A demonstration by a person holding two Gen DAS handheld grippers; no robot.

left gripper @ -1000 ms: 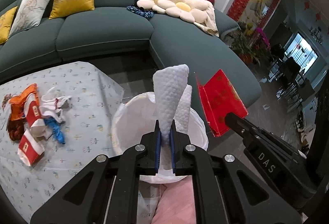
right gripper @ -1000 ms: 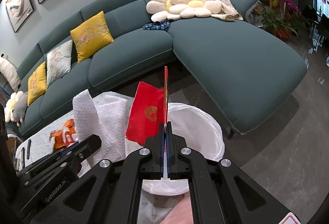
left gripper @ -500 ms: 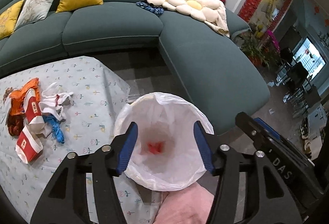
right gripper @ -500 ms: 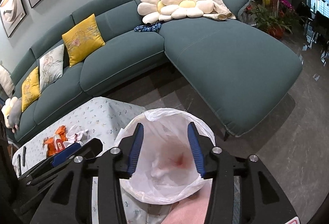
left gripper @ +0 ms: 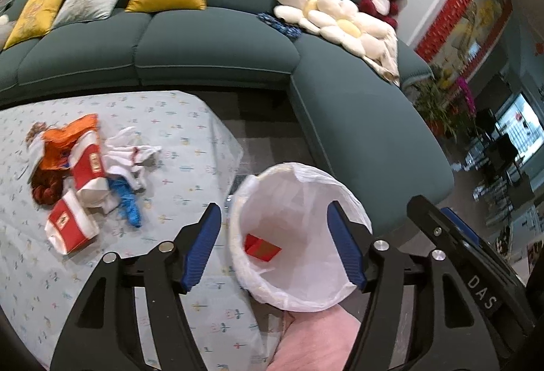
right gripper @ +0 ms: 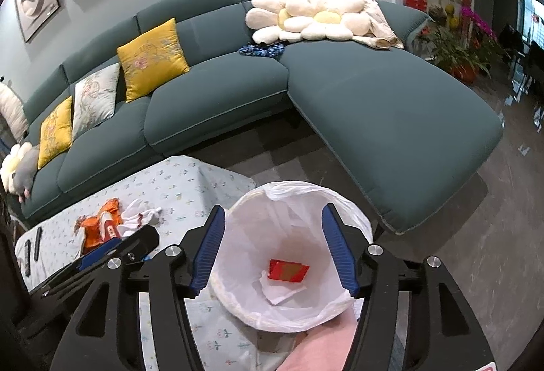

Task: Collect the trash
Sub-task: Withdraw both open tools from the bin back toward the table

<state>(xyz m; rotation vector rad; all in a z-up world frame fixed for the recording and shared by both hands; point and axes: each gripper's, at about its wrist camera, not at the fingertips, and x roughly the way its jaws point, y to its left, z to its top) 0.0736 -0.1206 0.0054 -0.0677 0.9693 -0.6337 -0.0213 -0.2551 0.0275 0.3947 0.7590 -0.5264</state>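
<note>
A bin with a white liner [left gripper: 340, 187] stands just past the table's corner. At its bottom lie a red packet [left gripper: 261, 248] and a white tissue [right gripper: 278, 289]. Above the bin [right gripper: 295, 185], my left gripper [left gripper: 272, 206] and my right gripper [right gripper: 273, 208] hover side by side. The jaws of both are opening, and nothing is between the blue pads. A pile of trash [left gripper: 85, 173] lies on the table to the left: an orange wrapper [left gripper: 64, 139], red-and-white cartons [left gripper: 69, 228], a blue wrapper [left gripper: 129, 201] and crumpled white pieces [left gripper: 132, 150].
The table wears a pale patterned cloth [left gripper: 170, 119], and two dark remotes [right gripper: 32, 248] lie at its far left. A teal corner sofa [left gripper: 217, 41] with cushions and plush toys wraps behind it. Something pink [left gripper: 316, 337] shows at the bottom edge, below the bin.
Both grippers went from shut to open. The tissue left the left jaws and the red packet left the right; both now lie in the bin. The left view swung towards the table.
</note>
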